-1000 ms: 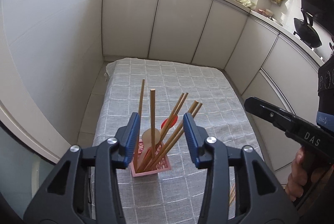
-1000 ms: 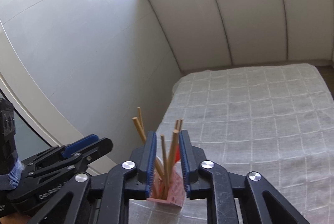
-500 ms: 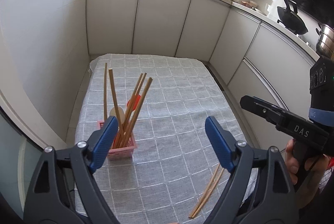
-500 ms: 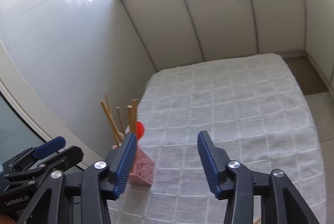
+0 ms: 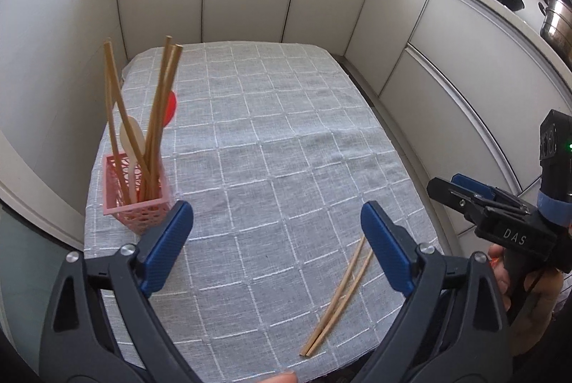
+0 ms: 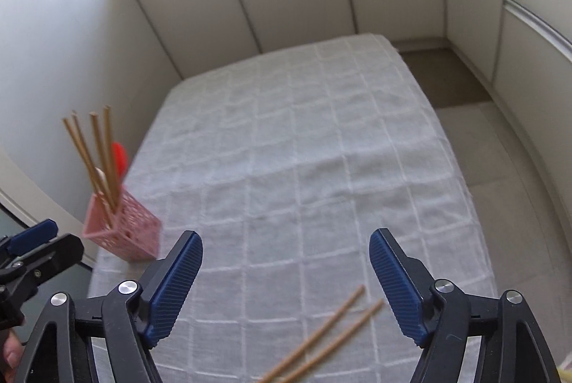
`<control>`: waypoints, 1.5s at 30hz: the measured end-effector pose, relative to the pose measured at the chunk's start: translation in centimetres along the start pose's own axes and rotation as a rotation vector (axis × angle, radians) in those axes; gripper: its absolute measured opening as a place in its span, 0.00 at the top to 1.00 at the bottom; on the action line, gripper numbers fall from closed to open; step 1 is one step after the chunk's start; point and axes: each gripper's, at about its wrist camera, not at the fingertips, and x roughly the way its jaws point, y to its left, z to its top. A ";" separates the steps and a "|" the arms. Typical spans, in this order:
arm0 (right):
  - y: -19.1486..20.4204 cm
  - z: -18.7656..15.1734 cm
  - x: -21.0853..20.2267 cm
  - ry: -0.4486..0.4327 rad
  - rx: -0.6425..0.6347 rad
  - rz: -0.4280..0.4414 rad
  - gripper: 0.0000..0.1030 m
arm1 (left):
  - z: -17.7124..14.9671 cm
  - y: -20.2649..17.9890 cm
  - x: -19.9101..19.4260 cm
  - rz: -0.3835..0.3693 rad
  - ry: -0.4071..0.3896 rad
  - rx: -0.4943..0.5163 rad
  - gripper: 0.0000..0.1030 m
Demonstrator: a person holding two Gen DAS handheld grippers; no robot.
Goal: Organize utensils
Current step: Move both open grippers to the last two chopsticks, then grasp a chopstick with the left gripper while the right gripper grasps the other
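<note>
While your left gripper (image 5: 277, 243) is spreading wide with nothing between its jaws, its view shows two loose chopsticks (image 5: 338, 297) lying near the tablecloth's (image 5: 286, 140) front edge, well apart from the pink holder (image 5: 137, 204) already stocked with chopsticks. From the right gripper (image 6: 286, 279), also opening and empty, the same pair (image 6: 321, 333) looks blurred, perhaps slightly crossed. Pinch only one and the other may roll off the edge.
</note>
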 end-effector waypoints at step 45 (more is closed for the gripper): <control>-8.2 -6.4 8.6 0.290 0.182 -0.240 0.19 | -6.7 -4.4 16.0 -0.088 0.353 0.154 0.93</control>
